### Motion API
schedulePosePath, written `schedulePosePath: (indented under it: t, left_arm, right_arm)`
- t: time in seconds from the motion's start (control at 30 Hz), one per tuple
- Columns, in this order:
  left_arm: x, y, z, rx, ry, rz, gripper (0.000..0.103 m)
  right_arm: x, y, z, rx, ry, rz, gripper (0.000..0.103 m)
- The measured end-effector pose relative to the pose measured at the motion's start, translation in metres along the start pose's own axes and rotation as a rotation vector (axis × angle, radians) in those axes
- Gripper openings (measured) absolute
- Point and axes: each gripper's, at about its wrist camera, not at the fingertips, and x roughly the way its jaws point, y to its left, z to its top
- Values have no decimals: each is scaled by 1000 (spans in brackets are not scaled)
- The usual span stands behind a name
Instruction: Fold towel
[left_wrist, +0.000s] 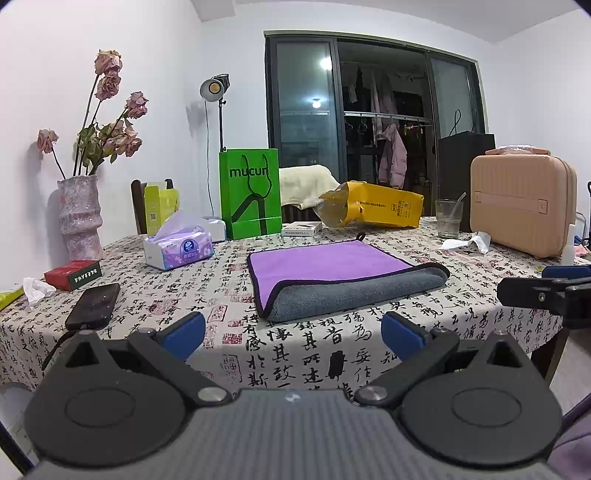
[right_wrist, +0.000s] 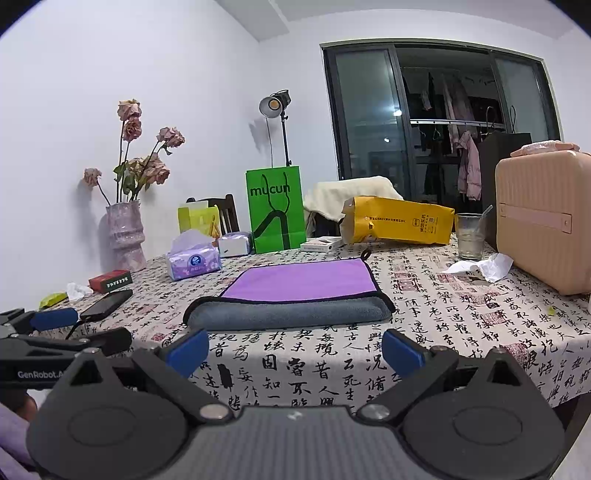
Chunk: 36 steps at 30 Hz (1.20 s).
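Waiting wide open and holding nothing, the left tool (left_wrist: 293, 332) and right tool (right_wrist: 293, 350) are hanging just before the surface (left_wrist: 369, 343). Farther in, the towel (left_wrist: 343, 275) is lying folded once; next probably comes pinching 2 corners.

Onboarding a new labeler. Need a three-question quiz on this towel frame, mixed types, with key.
1. True or false: the left gripper grips the towel.
2. Which towel face is up on the flat part? A purple, B grey, C green.
3. Fill in: the phone lies on the towel's ___ side in both views.

Key:
1. False. Both it and the right gripper are open, short of the towel.
2. A. Grey shows only along the near rolled fold.
3. Left.
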Motion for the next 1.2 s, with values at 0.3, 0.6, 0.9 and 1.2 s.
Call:
schedulePosePath:
  t: [0.3,0.6,0.9,1.2]
  left_arm:
    - [1,-1,-2,2,3,-2,103]
    - [1,-1,-2,2,3,-2,103]
    - [2,-2,-6,2,8,-1,103]
    - [13,4,-9,-1,31,18,103]
  right_arm:
    - [2,-2,-1,3,5,0,100]
    - [3,-1,-1,2,11,-2,101]
    - [4,-1,-1,1,15,-4,101]
    - [15,-2,-3,-19,23,-19,101]
